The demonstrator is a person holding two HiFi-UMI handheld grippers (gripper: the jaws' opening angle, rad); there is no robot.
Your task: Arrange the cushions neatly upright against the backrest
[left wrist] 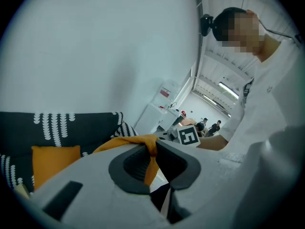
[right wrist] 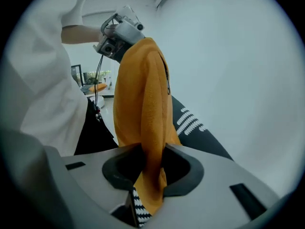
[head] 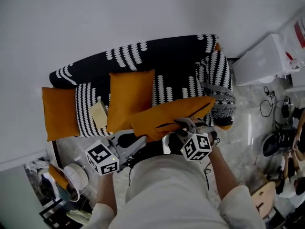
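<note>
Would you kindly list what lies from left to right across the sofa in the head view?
Orange cushion at the left end → black-and-white striped cushion → upright orange cushion → held orange cushion → striped fabric at the right end.

Front cushion point(head: 171, 116): being held over sofa point(head: 174, 87) by left gripper point(head: 140, 143) and right gripper point(head: 183, 123). Middle cushion point(head: 129, 92): being propped against backrest point(head: 157, 51). Left cushion point(head: 58, 111): being leaned at sofa's end.

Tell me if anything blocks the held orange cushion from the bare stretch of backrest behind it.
Nothing visible does. The held orange cushion, gripped by the left gripper and right gripper, hangs just before the bare backrest, between the upright orange cushion and the striped throw. The seat beneath is hidden.
</note>
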